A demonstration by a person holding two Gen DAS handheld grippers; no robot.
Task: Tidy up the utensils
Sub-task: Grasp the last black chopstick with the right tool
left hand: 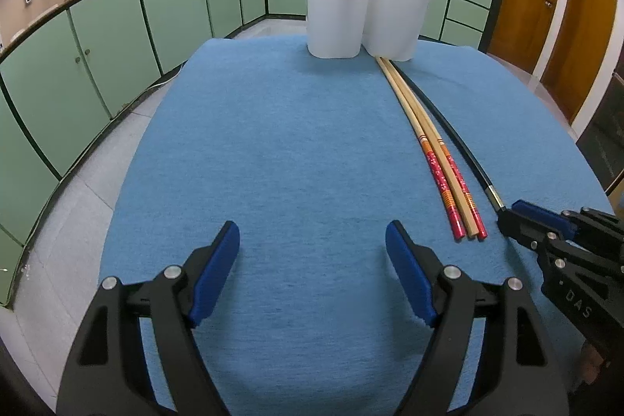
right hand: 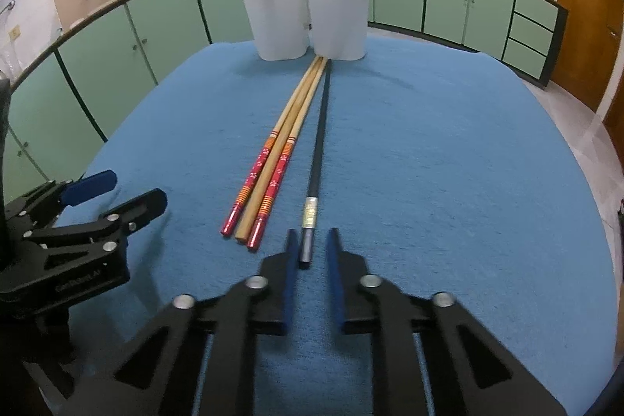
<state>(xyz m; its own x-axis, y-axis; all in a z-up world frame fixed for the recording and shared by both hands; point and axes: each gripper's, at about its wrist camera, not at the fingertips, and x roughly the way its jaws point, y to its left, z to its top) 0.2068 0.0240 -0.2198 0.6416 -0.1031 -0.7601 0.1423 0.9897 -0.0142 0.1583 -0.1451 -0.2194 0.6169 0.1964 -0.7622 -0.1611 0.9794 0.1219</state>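
Green kitchen cabinets ring a tabletop [right hand: 429,162] under blue cloth, a white holder [right hand: 304,14] at its far edge.

Right hand-held gripper [right hand: 311,246] is narrowly parted around the near end of the black chopstick [right hand: 319,127], not yet clamping; closing this near the tip risks it pivoting or nudging the red-patterned chopsticks [right hand: 269,162] just beside. Left hand-held gripper [left hand: 312,268] hangs wide open, empty, near the front edge.

Left tongs [left hand: 312,271] sit low over the bench with the blue pads spread wide, nothing between them. Right tongs [right hand: 311,252] are off to the right side, also down low, pads narrowed to a slim gap but not fully closed. Both point the same way, forward.
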